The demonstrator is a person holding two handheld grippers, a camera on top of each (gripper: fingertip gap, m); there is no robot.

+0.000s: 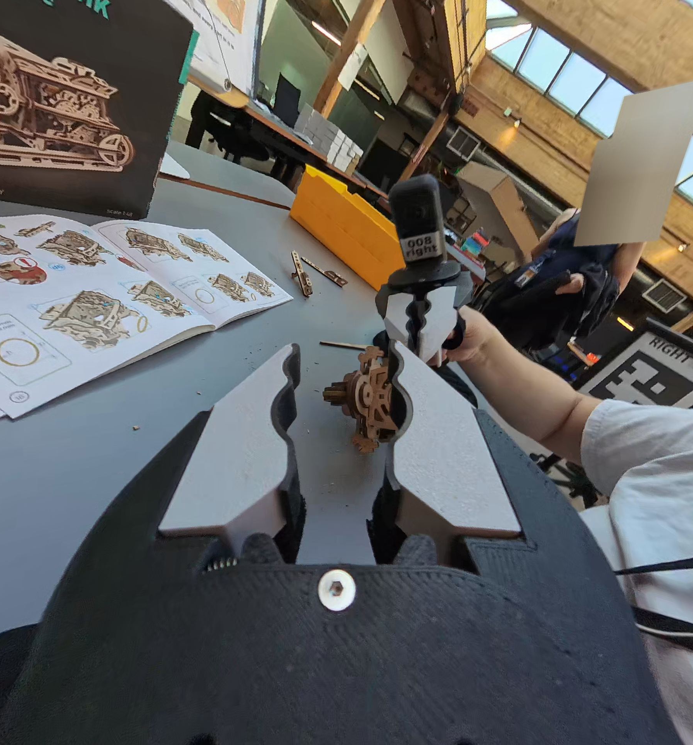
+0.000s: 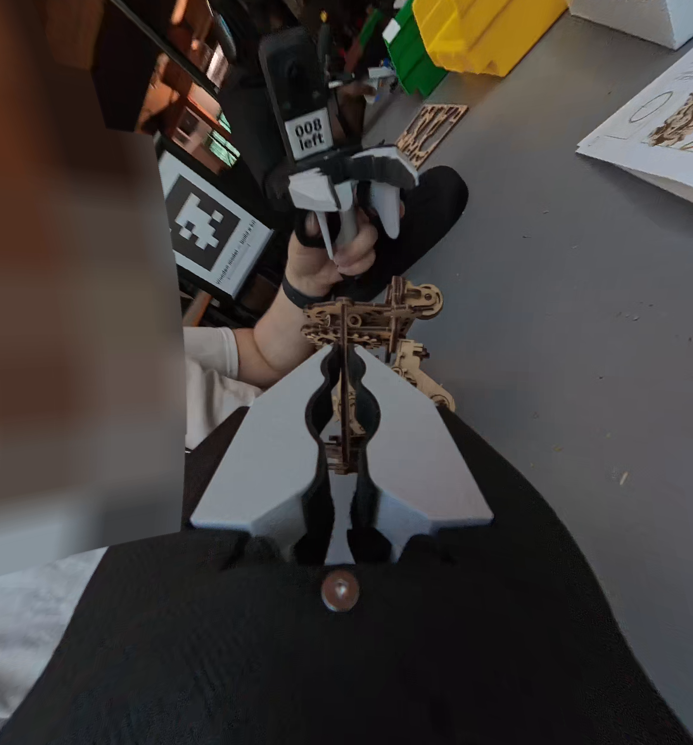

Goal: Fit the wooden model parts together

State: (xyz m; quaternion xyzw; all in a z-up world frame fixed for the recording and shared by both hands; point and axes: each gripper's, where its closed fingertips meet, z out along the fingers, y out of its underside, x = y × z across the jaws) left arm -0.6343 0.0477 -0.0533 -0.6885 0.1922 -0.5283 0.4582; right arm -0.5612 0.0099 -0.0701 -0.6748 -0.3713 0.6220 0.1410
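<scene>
Right wrist view: right gripper [image 2: 344,363] is clamped on a thin upright plate of the wooden model assembly [image 2: 371,322]. Jaws are nearly together and the plate edge runs down the slot between the pads. Rest of assembly (gear-like cutouts, cross struts) sticks out past the fingertips, above the grey table [image 2: 578,322]. Holding by one flat plate prob. keeps the gears and pegs exposed for mating, w/o crushing the fretwork.

Left wrist view: left gripper [image 1: 344,363] has its jaws apart, nothing between them. A wooden gear sub-assembly [image 1: 367,397] w/ a short hub axle pointing left sits just past its right finger [image 1: 437,435]. Contact w/ that finger is hard to judge since the finger hides its far side; it seems to rest on the table.

Judgement: left gripper is lined up to take the gear piece so it can be brought to the held assembly.

Open instruction booklet [image 1: 107,298] lies flat to the left and the kit box [image 1: 66,105] stands behind it, both facing the worker for reference. Loose wooden strips [image 1: 312,274] are parked near the yellow bin [image 1: 344,225], clear of the work zone. Spent fret sheet [image 2: 431,135] lies off at the table edge.
</scene>
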